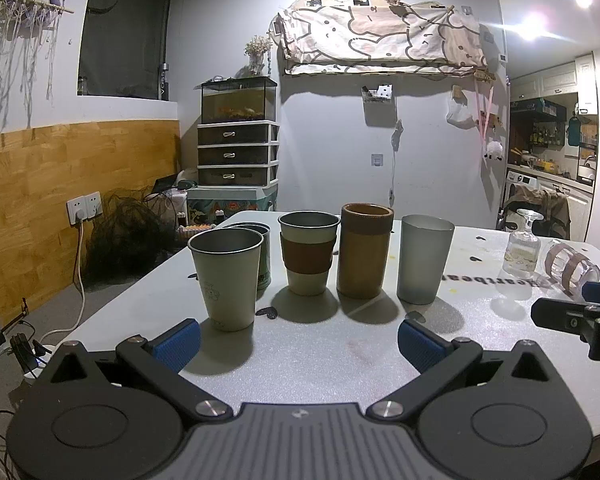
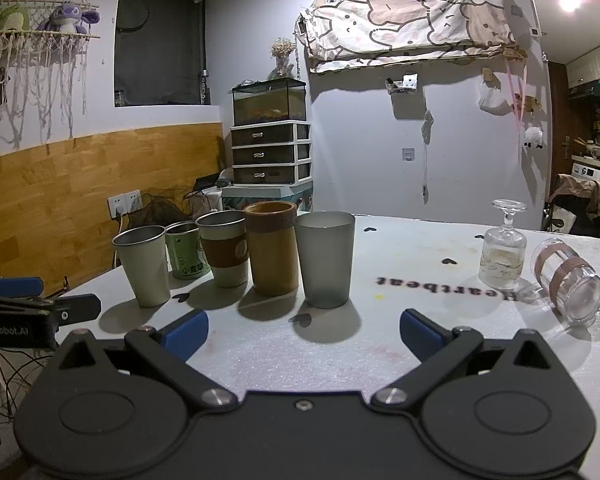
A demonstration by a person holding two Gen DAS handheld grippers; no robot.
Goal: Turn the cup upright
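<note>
Right wrist view: white table (image 2: 420, 248), wood-panelled wall (image 2: 40, 184); both grippers (image 2: 302, 330) (image 1: 298, 342) spread wide, empty.

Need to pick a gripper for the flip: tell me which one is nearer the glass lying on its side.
Right. The right gripper has the tipped glass just ahead to its right; the left gripper sits farther left, facing the upright cups.

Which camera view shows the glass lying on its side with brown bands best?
The right wrist view: the banded glass lies whole there, open mouth facing the camera. In the left wrist view, the same glass sits at the frame edge, partly hidden by the right gripper.
</note>
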